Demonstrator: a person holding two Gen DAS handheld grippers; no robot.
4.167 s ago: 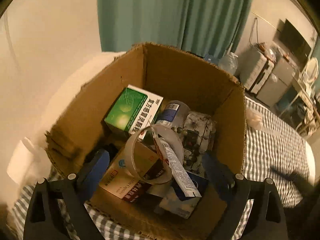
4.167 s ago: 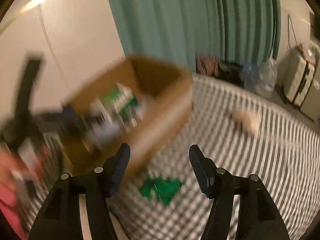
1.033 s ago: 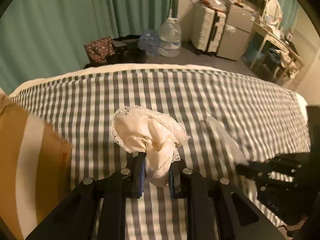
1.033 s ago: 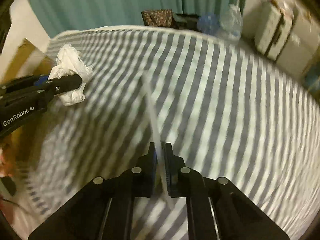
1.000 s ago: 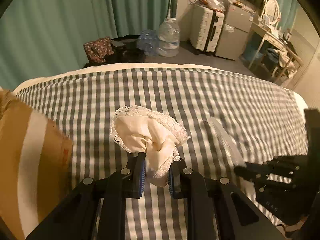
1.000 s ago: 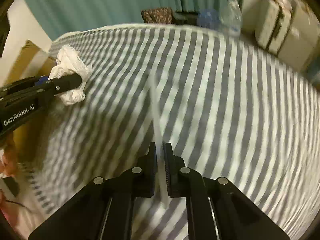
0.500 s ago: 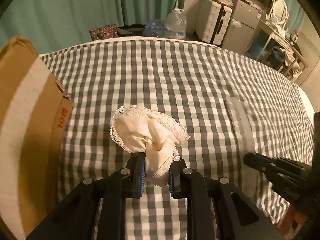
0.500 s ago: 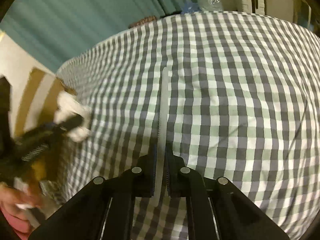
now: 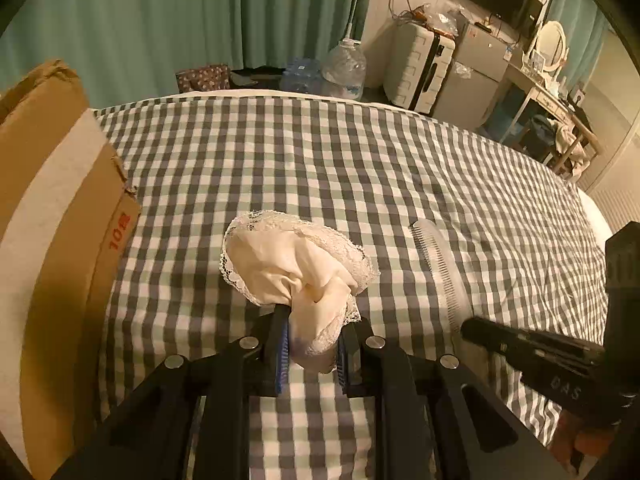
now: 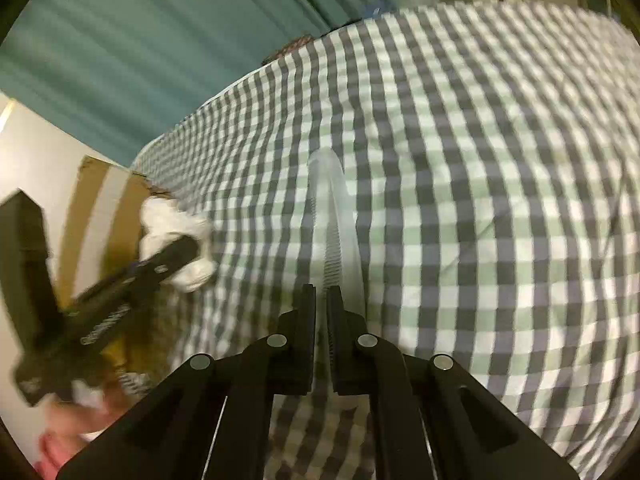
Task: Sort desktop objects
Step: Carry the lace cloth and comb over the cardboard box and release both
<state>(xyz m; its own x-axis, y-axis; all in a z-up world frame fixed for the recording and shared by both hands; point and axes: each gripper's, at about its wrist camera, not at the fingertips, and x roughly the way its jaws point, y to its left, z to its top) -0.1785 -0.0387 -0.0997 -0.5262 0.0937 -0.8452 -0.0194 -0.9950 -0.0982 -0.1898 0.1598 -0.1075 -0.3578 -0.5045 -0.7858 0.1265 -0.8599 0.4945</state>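
My left gripper clamps a cream lace-edged cloth above the checked bedspread. A cardboard box stands at left; at right my other gripper pinches a clear comb.

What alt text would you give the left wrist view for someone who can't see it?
The left hand-held gripper is shut on a cream lace-trimmed cloth above a checked bedspread. At right, the right hand-held gripper holds a clear comb; a cardboard box stands at left.

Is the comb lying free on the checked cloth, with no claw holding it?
No, the right claw is shut on one end of the comb above the cloth.
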